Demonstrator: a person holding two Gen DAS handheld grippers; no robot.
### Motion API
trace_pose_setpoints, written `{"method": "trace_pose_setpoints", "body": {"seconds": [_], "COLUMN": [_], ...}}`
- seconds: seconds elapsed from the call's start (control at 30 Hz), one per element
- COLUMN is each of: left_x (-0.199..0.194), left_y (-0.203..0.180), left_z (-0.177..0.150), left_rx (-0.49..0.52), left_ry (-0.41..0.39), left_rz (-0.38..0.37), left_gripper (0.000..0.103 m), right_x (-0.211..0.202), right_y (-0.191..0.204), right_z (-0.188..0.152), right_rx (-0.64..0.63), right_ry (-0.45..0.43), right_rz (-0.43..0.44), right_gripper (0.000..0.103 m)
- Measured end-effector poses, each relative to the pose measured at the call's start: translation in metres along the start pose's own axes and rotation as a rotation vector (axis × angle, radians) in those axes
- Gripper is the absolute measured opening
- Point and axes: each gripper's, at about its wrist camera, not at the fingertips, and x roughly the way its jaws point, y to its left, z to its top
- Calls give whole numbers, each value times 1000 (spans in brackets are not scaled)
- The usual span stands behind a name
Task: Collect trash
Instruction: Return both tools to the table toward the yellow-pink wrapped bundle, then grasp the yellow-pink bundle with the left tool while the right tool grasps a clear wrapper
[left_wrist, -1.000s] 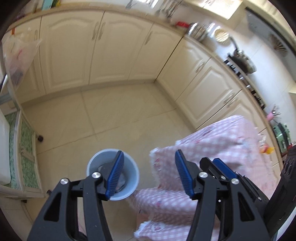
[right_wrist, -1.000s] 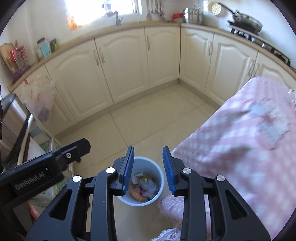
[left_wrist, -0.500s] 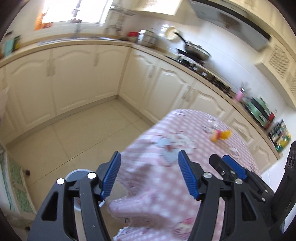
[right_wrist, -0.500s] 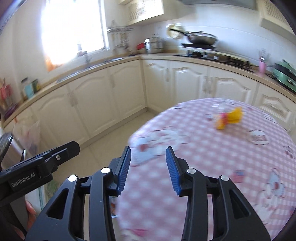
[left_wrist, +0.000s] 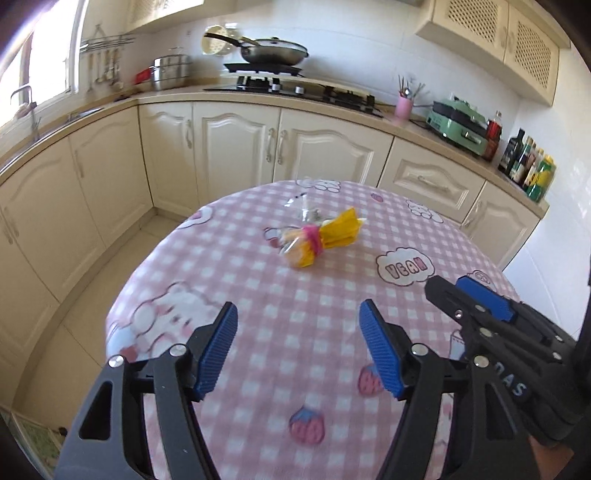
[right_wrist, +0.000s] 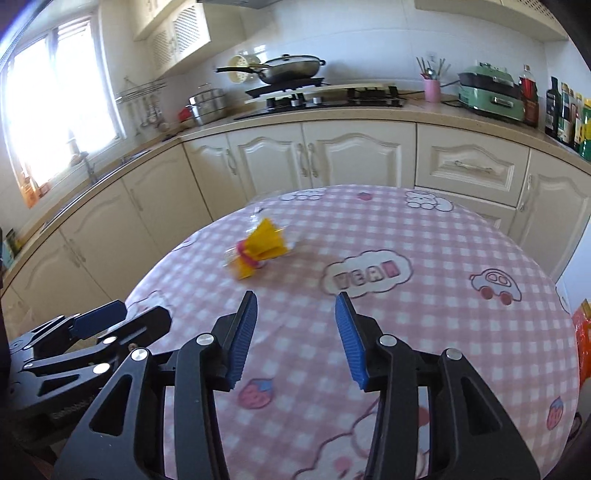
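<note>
A yellow snack wrapper tied with a pink band (left_wrist: 321, 236) lies near the middle of the round table with a pink checked cloth (left_wrist: 258, 302); it also shows in the right wrist view (right_wrist: 258, 251). A small clear plastic scrap (left_wrist: 306, 206) lies just behind it. My left gripper (left_wrist: 299, 343) is open and empty, above the table's near side, short of the wrapper. My right gripper (right_wrist: 295, 332) is open and empty, also above the near side, with the wrapper ahead and to its left. The trash bin is out of view.
Cream kitchen cabinets (left_wrist: 236, 147) curve around behind the table. The counter holds a stove with a pan (left_wrist: 273, 51), a pink utensil cup (left_wrist: 404, 107), a green appliance (left_wrist: 461, 125) and bottles (left_wrist: 528, 170). Something orange (right_wrist: 581, 343) sits at the table's right edge.
Both grippers swung up and right from the blue bin on the floor to face the table top. The bin has left both views and the yellow wrapper is now ahead.
</note>
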Motion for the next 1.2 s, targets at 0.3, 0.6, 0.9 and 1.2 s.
{"method": "trace_pose_setpoints", "body": {"seconds": [0.3,0.6,0.9,1.2], "left_x": [66,101,102,68], "left_y": [-16,-16,-1,55], "left_z": [30,46,43,35], "left_rx": [117,178,93,-129], "left_ry": [-7,3,35,-38], "left_rz": [41,69,-14,-25], "left_gripper": [67,67,41,41], "right_x": [33,59,65,78], "right_y": [-24,-27,-19,16], "right_z": [22,30,30,38], "right_rx": [4,-10,-19,-74], "right_ry": [37,81,103,106], "right_rz": [-12,-1,15,41], "right_gripper": [46,48,50,52]}}
